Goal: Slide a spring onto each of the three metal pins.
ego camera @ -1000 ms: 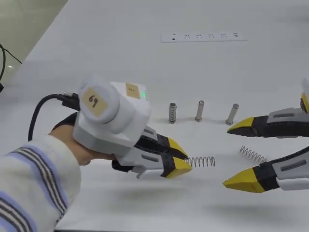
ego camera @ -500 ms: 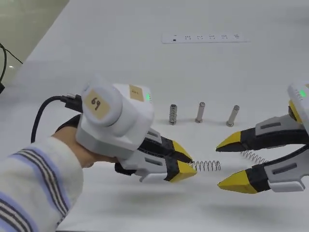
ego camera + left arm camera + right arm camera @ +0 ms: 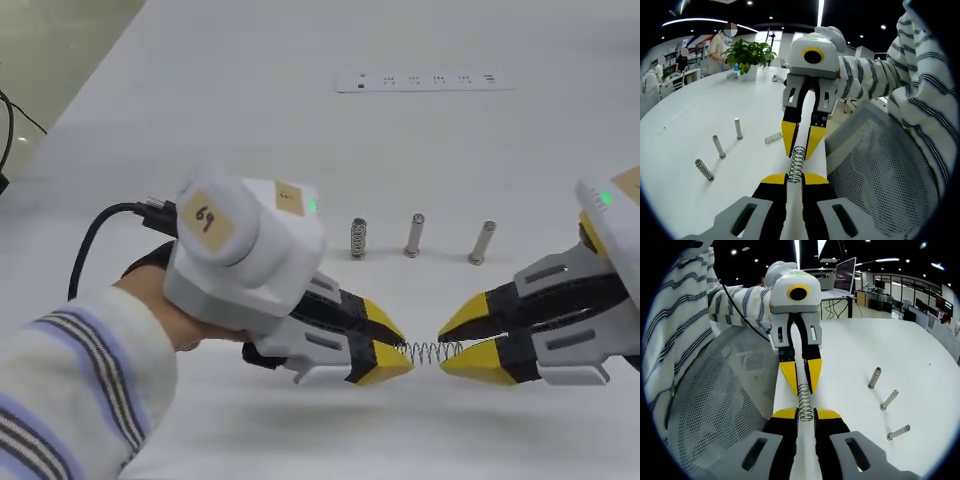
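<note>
Holding one spring [image 3: 430, 351] end to end between the two grippers here, low over the white table [image 3: 250, 150]. The left gripper [image 3: 403, 352] has its jaws clamped on one end. The right gripper [image 3: 447, 348] has its jaws pinched onto the other end, so the yellow tips nearly face each other.

Behind them the three metal pins stand upright in a row. The left pin [image 3: 357, 238] already wears a spring, while the middle pin [image 3: 414, 232] and right pin [image 3: 484, 241] are bare. A loose spring [image 3: 773, 137] lies flat on the table near the pins.

A second ago the right gripper was wide open and well off to the side. Now it's come in and closed on the spring.
</note>
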Demonstrator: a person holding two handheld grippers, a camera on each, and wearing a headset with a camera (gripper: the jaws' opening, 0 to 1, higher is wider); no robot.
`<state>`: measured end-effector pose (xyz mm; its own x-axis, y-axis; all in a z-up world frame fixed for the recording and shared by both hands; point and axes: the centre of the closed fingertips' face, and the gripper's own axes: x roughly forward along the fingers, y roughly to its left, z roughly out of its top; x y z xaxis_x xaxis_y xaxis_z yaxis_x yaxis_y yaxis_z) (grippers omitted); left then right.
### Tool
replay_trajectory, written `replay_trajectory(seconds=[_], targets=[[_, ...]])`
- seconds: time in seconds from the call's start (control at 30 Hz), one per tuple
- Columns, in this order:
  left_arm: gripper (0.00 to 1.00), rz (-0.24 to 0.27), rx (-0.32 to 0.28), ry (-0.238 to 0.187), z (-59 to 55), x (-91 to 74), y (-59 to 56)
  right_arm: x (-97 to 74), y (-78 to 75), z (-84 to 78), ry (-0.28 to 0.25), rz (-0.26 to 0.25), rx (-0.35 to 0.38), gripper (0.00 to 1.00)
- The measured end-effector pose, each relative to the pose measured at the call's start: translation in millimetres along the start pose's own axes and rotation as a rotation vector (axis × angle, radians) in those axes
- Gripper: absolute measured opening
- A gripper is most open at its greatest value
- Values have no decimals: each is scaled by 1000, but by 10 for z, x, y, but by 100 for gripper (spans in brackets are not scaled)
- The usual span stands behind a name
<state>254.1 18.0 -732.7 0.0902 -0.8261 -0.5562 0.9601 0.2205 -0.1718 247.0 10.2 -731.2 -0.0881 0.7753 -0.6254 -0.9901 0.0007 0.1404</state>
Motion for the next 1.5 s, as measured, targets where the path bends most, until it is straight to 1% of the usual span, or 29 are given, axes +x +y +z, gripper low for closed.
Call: replay_trajectory(seconds=[0.1, 0.2, 0.3, 0.5, 0.63, 0.7, 0.83, 0.93, 1.07, 1.23, 1.33, 1.5], targets=[[3, -1, -3, -5, 4, -6, 1, 14, 9, -13, 12, 5, -17, 9], [3, -3, -1, 2, -17, -8, -1, 22, 17, 2, 12, 7, -28, 9], [3, -5, -3, 0, -27, -4, -8, 30, 26, -6, 23, 12, -38, 9], [3, -5, -1, 1, -47, 17, -13, 32, 29, -16, 40, 16, -36, 8], [3, -14, 2, 4, -90, 48, -36, 15, 53, 8, 35, 35, -13, 8], [3, -17, 3, -1, -92, 58, -47, 12, 65, 3, 45, 39, -14, 8], [3, -18, 9, -6, -95, 85, -62, 5, 74, 0, 78, 40, -18, 8], [3, -23, 14, -5, -104, 101, -70, 4, 84, 17, 93, 41, -17, 8], [3, -19, 14, -14, -96, 109, -65, -2, 69, 21, 124, 33, -27, 8], [3, -20, 43, -22, -81, 129, -74, -1, 52, -3, 199, 12, -44, 8], [3, -27, 53, -25, -76, 134, -90, 1, 44, 5, 233, 8, -44, 8], [3, -45, 81, -34, -68, 150, -122, -4, 59, 55, 273, 7, -31, 8]])
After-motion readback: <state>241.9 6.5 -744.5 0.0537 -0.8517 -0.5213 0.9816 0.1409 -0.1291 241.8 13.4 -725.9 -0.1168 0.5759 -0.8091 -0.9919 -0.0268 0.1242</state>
